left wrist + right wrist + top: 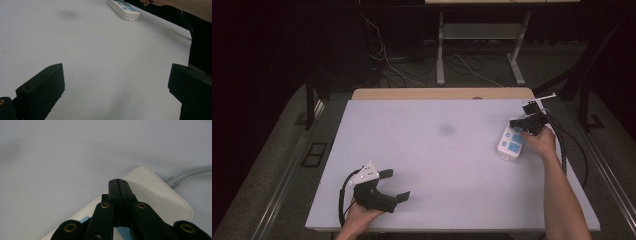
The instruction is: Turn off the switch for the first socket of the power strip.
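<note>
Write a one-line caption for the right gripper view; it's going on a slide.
Right gripper, jaws closed together, poised over a white power strip lying on the pale table.

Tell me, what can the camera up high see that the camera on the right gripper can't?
High view alone: the whole white table, the left gripper open near its front edge, both forearms, and the floor with cables and a stand's legs behind.

Right gripper view alone: its jaws pressed together over the power strip, and the grey cable leaving the strip's end.

Both: the white power strip with blue sockets, the right gripper over it, and the dark smudge on the table.
</note>
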